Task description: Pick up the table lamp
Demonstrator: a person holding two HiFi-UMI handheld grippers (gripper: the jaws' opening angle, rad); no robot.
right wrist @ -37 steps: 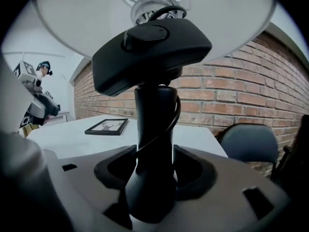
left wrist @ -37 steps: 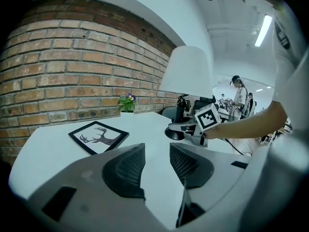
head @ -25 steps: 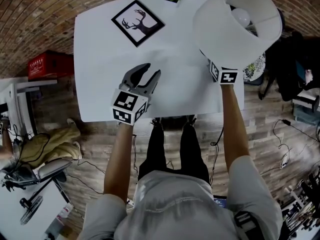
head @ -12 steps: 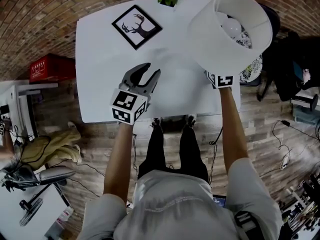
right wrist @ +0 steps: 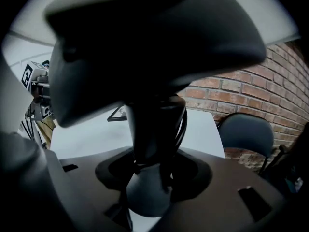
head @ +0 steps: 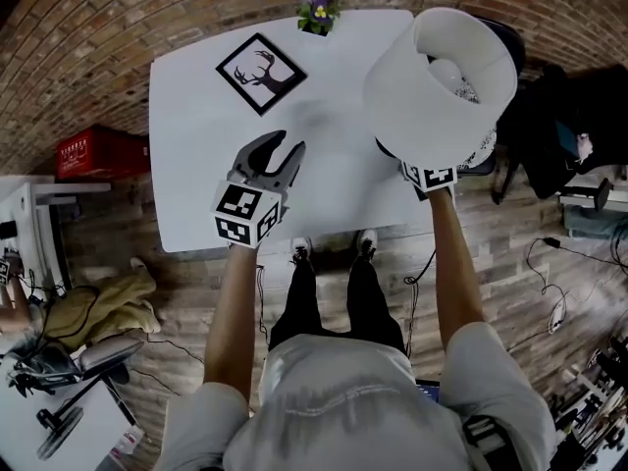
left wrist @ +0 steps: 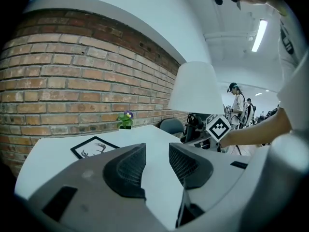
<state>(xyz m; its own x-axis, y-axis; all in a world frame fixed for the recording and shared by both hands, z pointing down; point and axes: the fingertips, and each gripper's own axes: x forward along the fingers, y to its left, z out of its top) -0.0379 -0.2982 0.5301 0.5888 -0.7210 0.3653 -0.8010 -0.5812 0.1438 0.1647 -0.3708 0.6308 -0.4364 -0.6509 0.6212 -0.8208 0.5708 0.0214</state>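
Note:
The table lamp [head: 432, 96] has a white drum shade with a bulb showing inside. It hangs tilted over the right end of the white table [head: 196, 106]. My right gripper [head: 424, 173] is mostly hidden under the shade. In the right gripper view the gripper [right wrist: 153, 170] is shut on the lamp's dark stem [right wrist: 154, 129], with a cord wound around the stem. My left gripper [head: 287, 145] hovers open over the table's front middle with nothing between its jaws. From the left gripper [left wrist: 157, 161], the lamp [left wrist: 193, 88] shows to the right.
A framed deer picture [head: 260, 73] lies at the table's far left. A small potted flower [head: 317, 13] stands at the far edge by the brick wall. A dark chair [right wrist: 244, 129] sits beyond the table's right end. A red crate [head: 98, 153] is on the floor at the left.
The whole head view has slid a little, so the table sits lower in the picture. The lamp stays held in my right gripper, its shade tilted a bit more. The left gripper stays open.

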